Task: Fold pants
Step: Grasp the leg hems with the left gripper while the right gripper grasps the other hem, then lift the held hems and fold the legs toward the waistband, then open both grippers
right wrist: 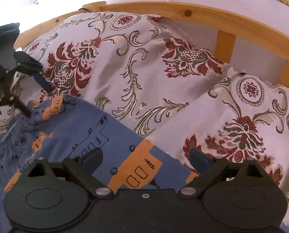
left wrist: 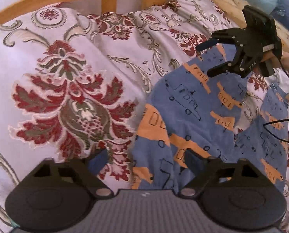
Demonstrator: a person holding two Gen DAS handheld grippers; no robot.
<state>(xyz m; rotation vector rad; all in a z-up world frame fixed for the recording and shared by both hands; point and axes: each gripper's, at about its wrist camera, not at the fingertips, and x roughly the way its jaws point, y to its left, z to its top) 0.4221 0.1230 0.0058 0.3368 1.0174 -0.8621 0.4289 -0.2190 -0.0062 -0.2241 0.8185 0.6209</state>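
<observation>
I find the pants (left wrist: 193, 116) spread on the bedspread (left wrist: 66, 77), no fold visible. My left gripper (left wrist: 146, 161) and right gripper (right wrist: 146, 159) both gape, empty.

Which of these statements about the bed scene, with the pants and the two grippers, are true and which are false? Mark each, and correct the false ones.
1. The pants are blue with orange vehicle prints. True.
2. The left gripper is clamped shut on the pants. False: its jaws are open.
3. The bedspread is plain white. False: it carries a red and grey floral pattern.
4. A wooden bed frame runs behind the bedding. True.
5. The right gripper is open. True.
</observation>
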